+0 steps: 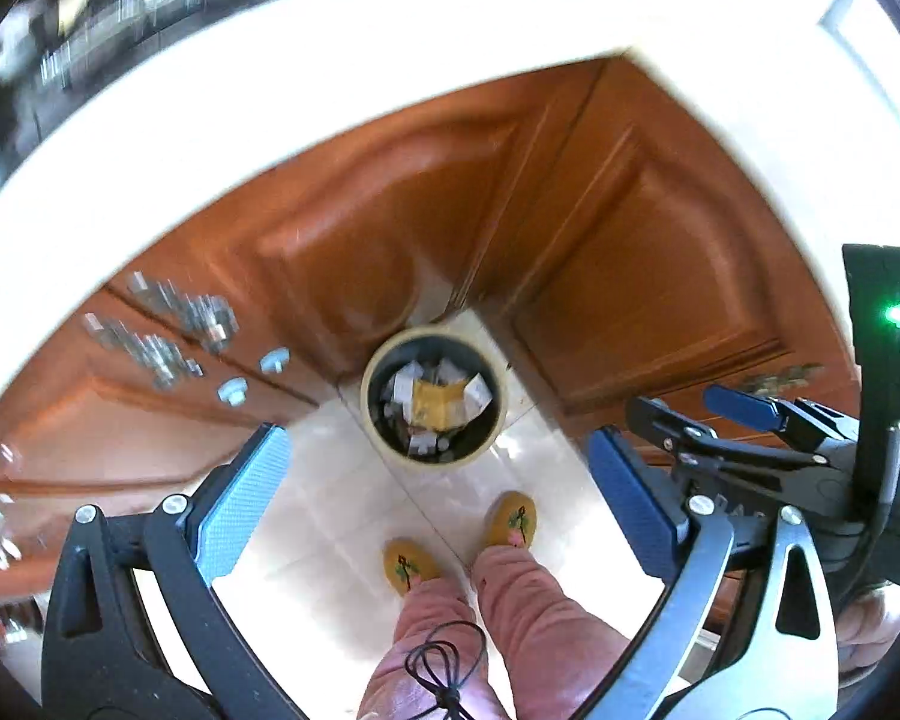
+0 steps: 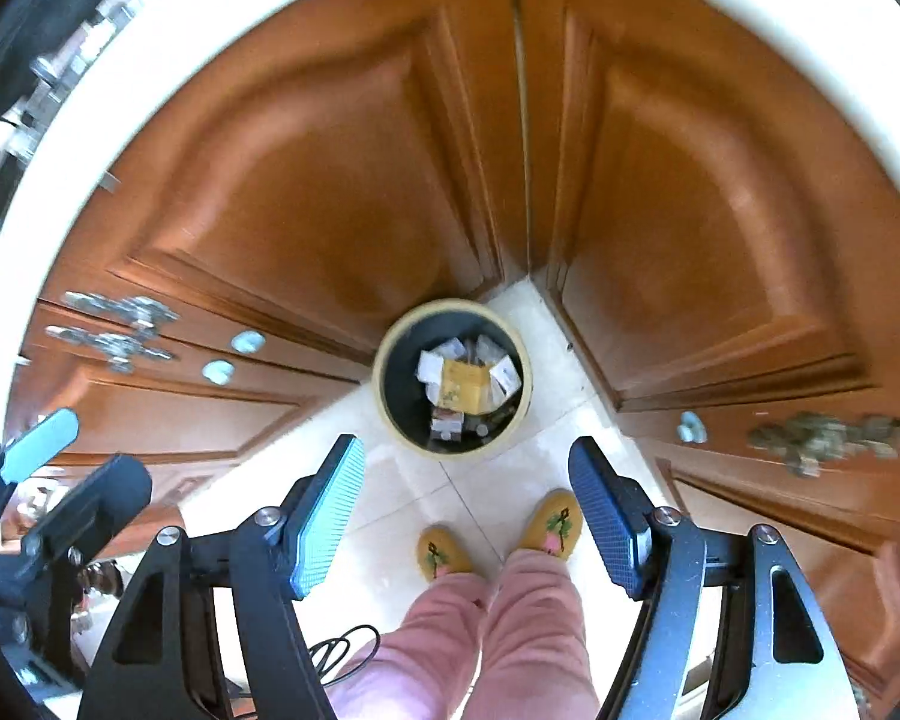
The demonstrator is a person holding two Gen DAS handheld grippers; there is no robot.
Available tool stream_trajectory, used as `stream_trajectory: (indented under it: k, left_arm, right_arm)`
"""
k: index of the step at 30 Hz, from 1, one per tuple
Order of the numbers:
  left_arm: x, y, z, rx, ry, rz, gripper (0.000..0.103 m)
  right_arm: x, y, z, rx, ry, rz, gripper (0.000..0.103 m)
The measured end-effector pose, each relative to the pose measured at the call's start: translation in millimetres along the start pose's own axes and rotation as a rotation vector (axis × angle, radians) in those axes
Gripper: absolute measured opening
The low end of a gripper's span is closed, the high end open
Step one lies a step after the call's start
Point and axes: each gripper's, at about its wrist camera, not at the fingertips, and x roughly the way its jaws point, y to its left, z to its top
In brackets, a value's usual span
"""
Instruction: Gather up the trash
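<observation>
Item: round waste bin (image 1: 433, 397), cream rim, dark inside, standing on the pale tiled floor (image 1: 330, 480) in the corner where two runs of brown wooden cabinet doors (image 1: 342, 228) meet under a white counter edge (image 1: 270, 90). It sits just beyond the person's feet in yellow embroidered slippers (image 1: 513, 519).

Contents: a loose heap of paper litter. A yellow carton or wrapper (image 2: 463, 384) lies on top in the middle, with white and grey paper scraps (image 2: 435, 367) around it and more bits at the near side. The heap sits well below the rim.

Handling, as a judgement: the paper should be light, soft and crushable, likely to slip apart if pinched at a loose corner; the yellow piece looks stiffest and would be best taken across a folded edge. The bin looks rigid and light; its rim would be the place to grip, one finger inside and one outside.

Tools: left gripper (image 1: 438, 504), blue pads wide apart, nothing between them. Right gripper (image 2: 468, 516), pads apart somewhat less widely, also empty. Both hang high above the bin, pointing steeply down at it.

Also present: pale round door knobs (image 2: 234, 357) on the left cabinets; a black cable (image 1: 444, 666) over pink trousers (image 1: 546, 612).
</observation>
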Motion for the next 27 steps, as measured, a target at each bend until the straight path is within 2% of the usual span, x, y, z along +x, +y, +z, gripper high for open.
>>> stream_trajectory:
  k: [4, 9, 12, 16, 23, 27]
  left_arm:
    - [-61, -18, 20, 0.038, -0.089, -0.007, 0.099]
    - [-128, -37, 39, 0.070, -0.175, -0.043, 0.099]
    - [-162, -48, 45, 0.088, -0.228, -0.053, 0.099]
    - [-199, -63, 51, 0.095, -0.266, -0.050, 0.099]
    - [-248, -72, 49, 0.069, -0.318, -0.011, 0.099]
    - [-261, -69, 44, 0.039, -0.346, 0.029, 0.099]
  right_arm:
    - [-87, 2, 1, 0.010, -0.082, 0.026, 0.072]
    - [-186, 6, 3, 0.006, -0.232, 0.037, 0.078]
    - [-253, 10, 4, 0.001, -0.338, 0.026, 0.082]
    - [-321, 13, 5, 0.013, -0.414, -0.013, 0.086]
    - [-404, 17, -7, 0.035, -0.514, -0.069, 0.088]
    - [-418, 17, -18, 0.042, -0.541, -0.079, 0.090]
